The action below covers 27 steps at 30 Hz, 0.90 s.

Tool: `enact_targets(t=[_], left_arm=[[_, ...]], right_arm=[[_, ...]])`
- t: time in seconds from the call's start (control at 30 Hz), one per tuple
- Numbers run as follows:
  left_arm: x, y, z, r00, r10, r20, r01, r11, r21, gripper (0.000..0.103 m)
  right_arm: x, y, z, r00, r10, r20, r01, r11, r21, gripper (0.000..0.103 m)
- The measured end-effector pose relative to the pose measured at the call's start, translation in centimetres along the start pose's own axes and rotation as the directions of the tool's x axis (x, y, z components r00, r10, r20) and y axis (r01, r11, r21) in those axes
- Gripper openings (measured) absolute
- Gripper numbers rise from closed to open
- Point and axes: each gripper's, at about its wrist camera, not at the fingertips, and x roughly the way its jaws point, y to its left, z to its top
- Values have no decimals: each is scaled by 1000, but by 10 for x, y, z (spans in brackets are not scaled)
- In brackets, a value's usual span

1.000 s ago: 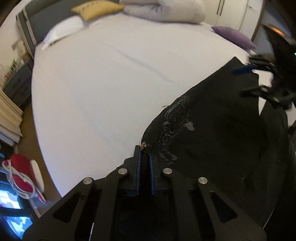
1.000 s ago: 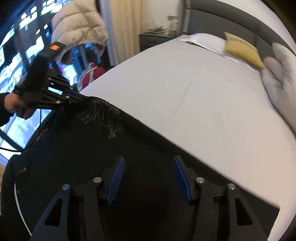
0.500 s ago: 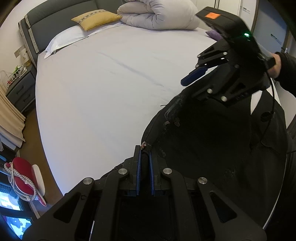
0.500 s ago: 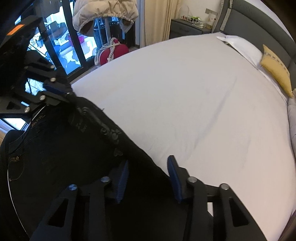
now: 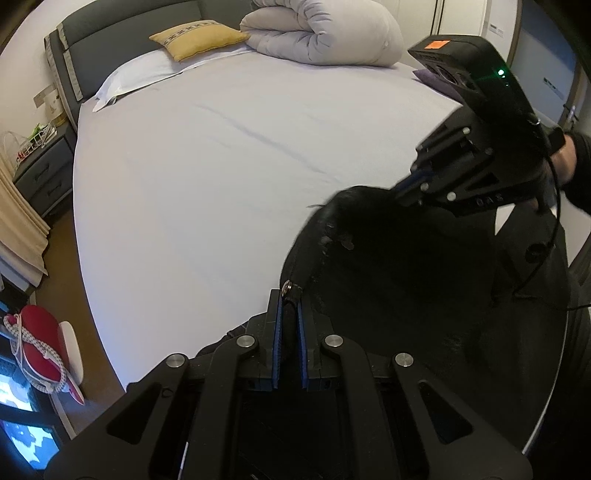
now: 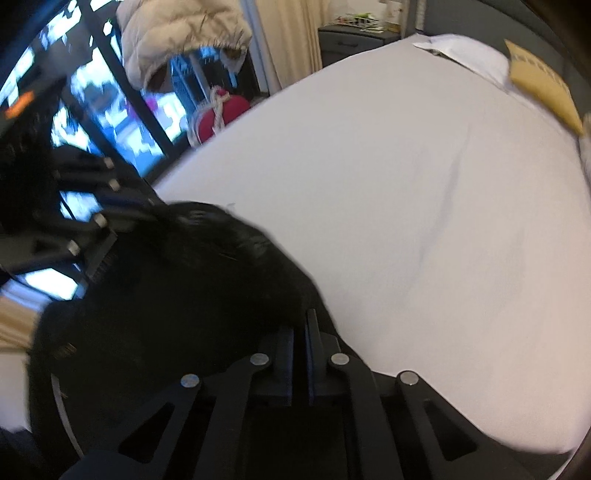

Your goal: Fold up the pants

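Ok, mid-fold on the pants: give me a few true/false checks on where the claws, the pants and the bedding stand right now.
1. The left claw is shut on the black pants. True.
2. The pants lie in the middle of the bed. False: they are at its near edge; the middle is bare sheet.
3. The right claw is wide open above the pillow. False: its jaws are closing on the pants' edge.
4. A yellow cushion sits by the headboard. True.
5. The white duvet is spread flat over the bed. False: it is rolled up at the far end.
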Motion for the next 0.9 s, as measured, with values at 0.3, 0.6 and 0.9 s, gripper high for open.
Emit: enact_targets(t=[0.3,0.6,0.9], left_arm=[[-28,-20,-21,1000,-9,-1,9,1000,0,6],[-67,-53,-88,999,-24,-45,25,1000,7,6],[-81,-119,-142,989,-51,-138,64,994,88,6]], right_arm=[[-9,45,-24,988,147,56,-149,988,34,6],[-39,134,-96,998,-64,-26,46,897,-440,5],[-32,213,-189,940,-340,-12,193,563,-803,5]])
